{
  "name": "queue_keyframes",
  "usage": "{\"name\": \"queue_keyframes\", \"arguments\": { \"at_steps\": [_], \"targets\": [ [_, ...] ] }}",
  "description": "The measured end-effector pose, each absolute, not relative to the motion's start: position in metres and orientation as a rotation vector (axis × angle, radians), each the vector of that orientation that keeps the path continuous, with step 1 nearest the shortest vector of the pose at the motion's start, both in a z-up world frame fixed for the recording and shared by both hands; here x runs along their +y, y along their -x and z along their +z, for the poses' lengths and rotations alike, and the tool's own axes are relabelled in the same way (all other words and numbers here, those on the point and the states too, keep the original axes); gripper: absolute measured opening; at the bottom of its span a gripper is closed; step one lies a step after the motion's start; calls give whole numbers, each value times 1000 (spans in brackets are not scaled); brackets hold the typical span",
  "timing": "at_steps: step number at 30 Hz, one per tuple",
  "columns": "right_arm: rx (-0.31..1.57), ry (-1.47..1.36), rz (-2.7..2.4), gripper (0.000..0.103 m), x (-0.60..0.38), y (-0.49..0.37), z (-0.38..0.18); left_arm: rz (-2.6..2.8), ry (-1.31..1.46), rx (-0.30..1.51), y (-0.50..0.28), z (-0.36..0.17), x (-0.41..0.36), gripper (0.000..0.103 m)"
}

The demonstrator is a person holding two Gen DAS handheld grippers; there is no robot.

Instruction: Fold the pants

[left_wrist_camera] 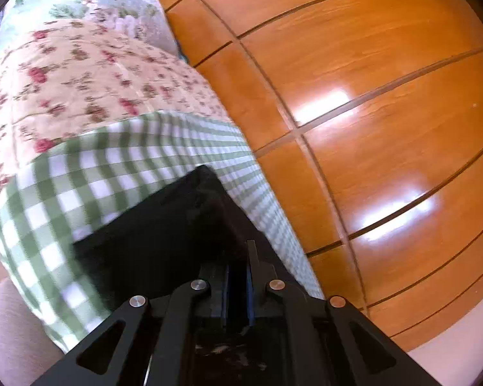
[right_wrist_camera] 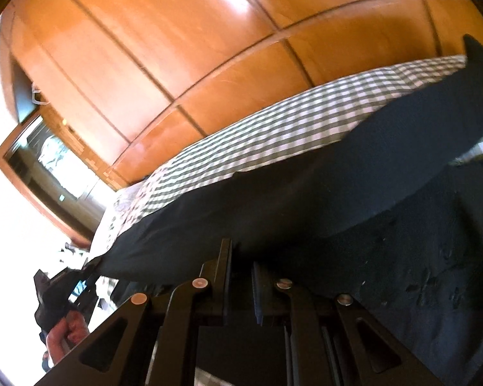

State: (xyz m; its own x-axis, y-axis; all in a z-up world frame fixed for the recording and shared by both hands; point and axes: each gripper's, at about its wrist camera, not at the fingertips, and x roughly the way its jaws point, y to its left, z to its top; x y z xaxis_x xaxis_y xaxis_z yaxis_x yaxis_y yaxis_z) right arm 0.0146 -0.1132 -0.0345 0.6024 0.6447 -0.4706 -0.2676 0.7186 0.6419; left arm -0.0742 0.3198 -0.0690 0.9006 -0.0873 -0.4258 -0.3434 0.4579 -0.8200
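Black pants (left_wrist_camera: pixel 151 225) on green-and-white checked sheet (left_wrist_camera: pixel 80 186); beige quilt (left_wrist_camera: pixel 80 74) with red roses; glossy orange-brown wooden wardrobe (left_wrist_camera: pixel 370 96) behind.

My left gripper (left_wrist_camera: pixel 238 276) sits at the pants (left_wrist_camera: pixel 164 225) edge; the pants lie on the bedcover (left_wrist_camera: pixel 80 186), wardrobe (left_wrist_camera: pixel 370 96) beyond. My right gripper (right_wrist_camera: pixel 241 276) sits under the pants fold.

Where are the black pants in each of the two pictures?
Left wrist view: the black pants lie low in the middle, running into the shut left gripper.
Right wrist view: they stretch from lower left to upper right, above the right gripper.
Shared landmark: the green checked bedsheet under the pants, with the wooden wardrobe behind.
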Motion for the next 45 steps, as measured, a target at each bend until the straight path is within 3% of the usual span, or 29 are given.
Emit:
{"name": "queue_keyframes", "arguments": {
  "at_steps": [11,20,25,29,37,42,45],
  "targets": [
    [883,-516,593,11,-92,12,-78,266,1146,498,107,-116,325,7],
    [874,-476,605,11,-87,17,-81,269,1159,482,113,-116,322,7],
    [771,-456,650,11,-93,29,-63,265,1135,456,120,-106,327,7],
    [832,-447,652,11,-89,23,-79,299,1131,497,118,-117,330,8],
    [833,-466,651,11,-91,25,-88,360,1028,520,121,-104,317,12],
    [840,-522,653,13,-95,25,-88,435,1007,449,137,-86,313,24],
    [834,-584,623,21,-104,25,-87,437,944,409,138,-66,303,26]
  ]
}}
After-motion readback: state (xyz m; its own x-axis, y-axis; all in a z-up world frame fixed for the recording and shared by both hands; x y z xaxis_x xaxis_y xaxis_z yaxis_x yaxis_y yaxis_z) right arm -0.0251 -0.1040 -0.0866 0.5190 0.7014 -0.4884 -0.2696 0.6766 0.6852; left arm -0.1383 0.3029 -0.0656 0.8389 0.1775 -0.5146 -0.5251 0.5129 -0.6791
